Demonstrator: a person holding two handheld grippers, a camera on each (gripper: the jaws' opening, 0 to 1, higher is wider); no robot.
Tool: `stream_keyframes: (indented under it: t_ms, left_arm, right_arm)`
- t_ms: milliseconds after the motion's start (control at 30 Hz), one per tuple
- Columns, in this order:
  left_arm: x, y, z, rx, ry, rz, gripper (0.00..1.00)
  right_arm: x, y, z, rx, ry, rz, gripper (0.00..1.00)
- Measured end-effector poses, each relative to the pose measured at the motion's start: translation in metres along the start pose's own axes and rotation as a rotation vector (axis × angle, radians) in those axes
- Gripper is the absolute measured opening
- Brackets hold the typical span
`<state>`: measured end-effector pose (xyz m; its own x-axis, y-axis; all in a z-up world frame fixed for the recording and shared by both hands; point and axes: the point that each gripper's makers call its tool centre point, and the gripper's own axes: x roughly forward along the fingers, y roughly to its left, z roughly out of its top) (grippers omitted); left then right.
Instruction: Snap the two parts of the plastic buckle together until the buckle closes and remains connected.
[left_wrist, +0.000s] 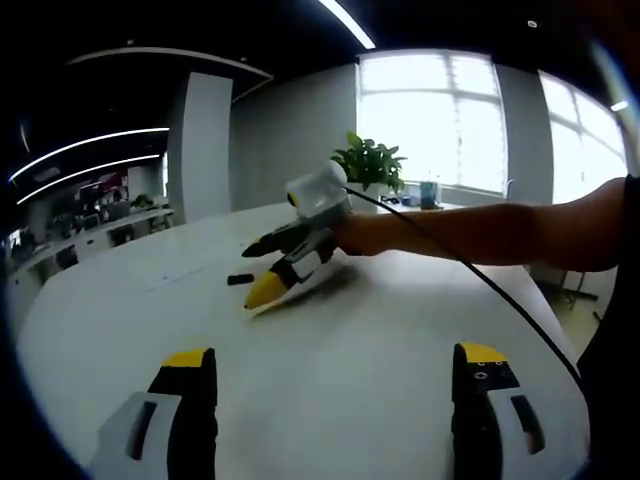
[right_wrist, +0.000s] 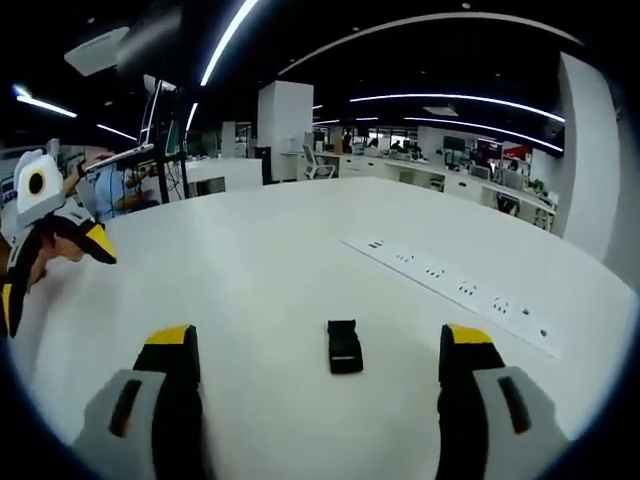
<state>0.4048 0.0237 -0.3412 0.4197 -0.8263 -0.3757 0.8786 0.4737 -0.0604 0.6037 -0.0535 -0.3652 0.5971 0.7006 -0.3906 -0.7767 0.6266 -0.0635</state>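
A broad white table (right_wrist: 300, 250) fills an open office. The right gripper (right_wrist: 315, 400) hangs low over it with jaws spread wide and empty, a black buckle piece (right_wrist: 344, 346) lying on the table just ahead between them. The left gripper (left_wrist: 335, 405), also released and holding nothing, hovers well back from the buckle piece (left_wrist: 239, 279). A hurried, off-centre pinch could skid the small piece away.

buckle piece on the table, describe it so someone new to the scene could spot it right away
Start at the big white table. Between the right claw's open yellow-tipped jaws lies the buckle piece, touching neither. It is a small black plastic block, the only dark thing on the bare white surface there.
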Motion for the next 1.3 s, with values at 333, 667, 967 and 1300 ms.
stream_keyframes:
  t_ms: [333, 667, 967, 1300]
  left_arm:
    - [-0.001, 0.000, 0.002, -0.001, -0.006, -0.001, 0.99]
    - [-0.003, -0.002, 0.004, -0.011, -0.018, -0.008, 0.99]
    - [-0.005, 0.006, 0.003, 0.000, -0.022, 0.021, 0.99]
    - [-0.005, 0.014, 0.004, -0.003, -0.034, 0.040, 0.99]
  right_arm:
    - [0.000, -0.005, 0.000, 0.021, -0.016, -0.034, 1.00]
    - [-0.001, -0.011, 0.002, 0.049, -0.053, -0.086, 1.00]
    - [-0.008, -0.016, 0.002, 0.070, -0.079, -0.166, 1.00]
    - [-0.022, -0.015, 0.002, 0.088, -0.098, -0.215, 1.00]
